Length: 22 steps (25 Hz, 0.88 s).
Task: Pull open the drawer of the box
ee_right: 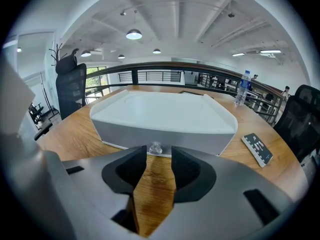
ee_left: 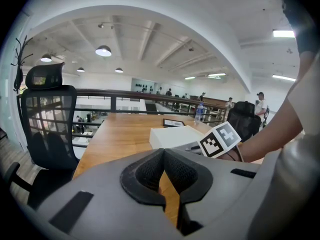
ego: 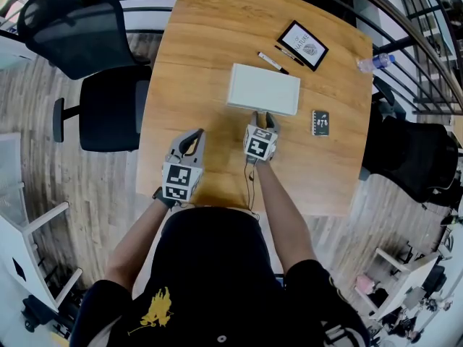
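- Black-shirted person [ego: 210, 266] leans over the wooden table [ego: 202, 49], one gripper in each hand.
- White box [ego: 263, 89] sits mid-table, its drawer [ee_right: 160, 134] flush and closed (nothing pulled out yet).
- Right gripper [ee_right: 159, 151] is at the drawer front, jaws partway apart on either side of the handle, not clamping it.
- Left gripper [ee_left: 163, 151] hangs near the table edge, apart from the box, jaws together and empty.
- Clear knob [ee_right: 155, 148] sits between the right tips; gripping and pulling are left to do.
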Motion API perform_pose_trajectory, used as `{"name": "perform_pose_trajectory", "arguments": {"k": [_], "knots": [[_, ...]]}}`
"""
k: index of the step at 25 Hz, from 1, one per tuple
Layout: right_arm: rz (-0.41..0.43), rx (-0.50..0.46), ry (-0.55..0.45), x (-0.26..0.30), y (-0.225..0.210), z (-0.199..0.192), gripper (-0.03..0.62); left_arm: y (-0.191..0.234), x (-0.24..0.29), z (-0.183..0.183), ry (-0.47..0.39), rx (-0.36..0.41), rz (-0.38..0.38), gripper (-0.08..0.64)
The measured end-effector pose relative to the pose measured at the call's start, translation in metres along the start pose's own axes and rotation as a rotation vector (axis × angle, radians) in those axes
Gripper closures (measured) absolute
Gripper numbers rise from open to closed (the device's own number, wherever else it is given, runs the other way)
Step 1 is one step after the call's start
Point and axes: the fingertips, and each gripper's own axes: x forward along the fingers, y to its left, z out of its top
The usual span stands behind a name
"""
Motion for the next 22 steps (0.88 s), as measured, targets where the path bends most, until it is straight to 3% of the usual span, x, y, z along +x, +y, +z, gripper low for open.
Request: {"name": "perform_pose_trajectory", "arguments": {"k": [22], "knots": [[-0.002, -0.039, 0.014, -0.0006, 0.0053, 0.0056, 0.52, -0.0031, -0.0093, 0.0009, -0.008, -0.003, 0.016, 0.545]]}}
